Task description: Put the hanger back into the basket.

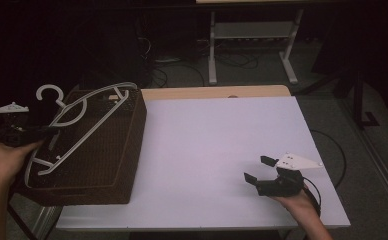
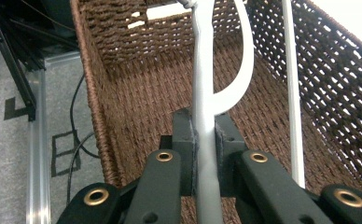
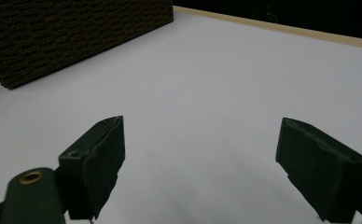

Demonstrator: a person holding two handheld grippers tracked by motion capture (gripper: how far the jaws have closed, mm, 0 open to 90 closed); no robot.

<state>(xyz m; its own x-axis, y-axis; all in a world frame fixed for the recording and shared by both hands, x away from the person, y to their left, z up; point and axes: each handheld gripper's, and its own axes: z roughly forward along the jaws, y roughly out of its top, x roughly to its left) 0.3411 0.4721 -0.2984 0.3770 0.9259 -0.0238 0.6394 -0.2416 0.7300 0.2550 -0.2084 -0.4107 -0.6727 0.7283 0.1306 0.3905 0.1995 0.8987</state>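
A white plastic hanger (image 1: pixel 84 117) lies across the top of a brown wicker basket (image 1: pixel 127 150) at the table's left side, its hook sticking out past the far left rim. My left gripper (image 1: pixel 44 131) is shut on the hanger's bar at the basket's left edge. In the left gripper view the two black jaws pinch the white hanger (image 2: pixel 206 116) bar over the basket's woven floor (image 2: pixel 142 93). My right gripper (image 1: pixel 256 170) rests low over the white table near the front right, jaws open and empty. Its pads (image 3: pixel 100 158) stand wide apart above bare table.
The white table top (image 1: pixel 217 145) has a wooden strip along its far edge. Beyond it stands a white-legged desk frame (image 1: pixel 252 45) with cables on the floor. The basket's side wall (image 3: pixel 67 37) lies far left of the right gripper.
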